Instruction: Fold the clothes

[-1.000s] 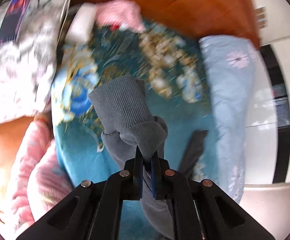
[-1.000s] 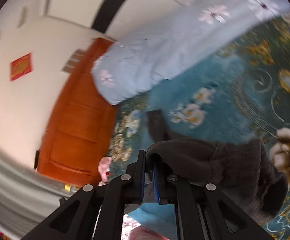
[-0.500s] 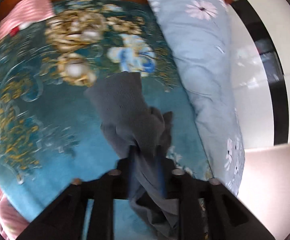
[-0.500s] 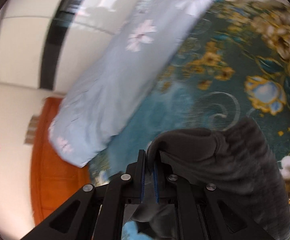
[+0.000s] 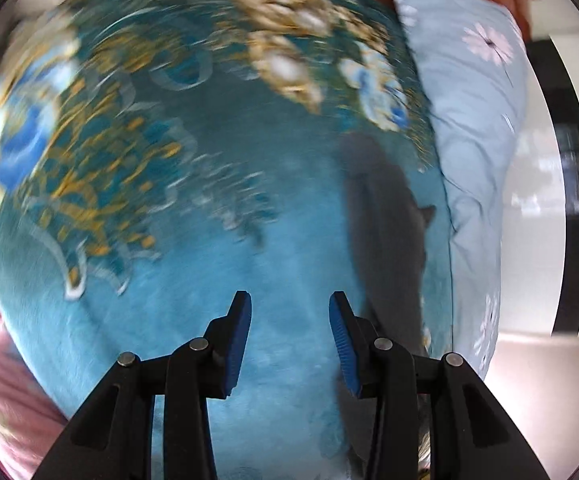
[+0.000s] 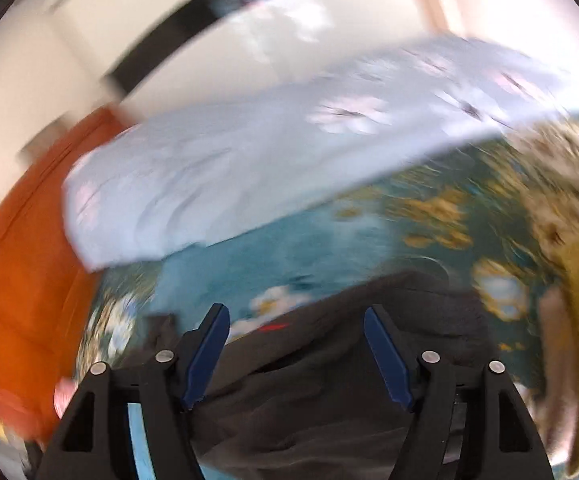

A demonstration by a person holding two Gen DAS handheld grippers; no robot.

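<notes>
Both views were motion-blurred. A teal floral blanket (image 5: 217, 240) covered the bed and filled most of the left wrist view; it also ran across the middle of the right wrist view (image 6: 309, 248). A long pale blue quilt (image 5: 477, 128) with pink daisies lay along the blanket's right edge, seen in the right wrist view as a wide band (image 6: 273, 160) above the teal. An orange wooden headboard (image 6: 21, 280) stood at the left of that view. The grey garment (image 5: 385, 232) lay flat on the blanket just beside the quilt, stretching down behind the right finger of the left gripper (image 5: 289, 336); in the right wrist view it was a dark rumpled heap (image 6: 329, 392) under and between the fingers. The left gripper had its blue pads (image 5: 239, 340) spread wide, with nothing between them, only bare blanket. The right gripper (image 6: 297, 356) was likewise spread wide above the garment, not pinching it.
</notes>
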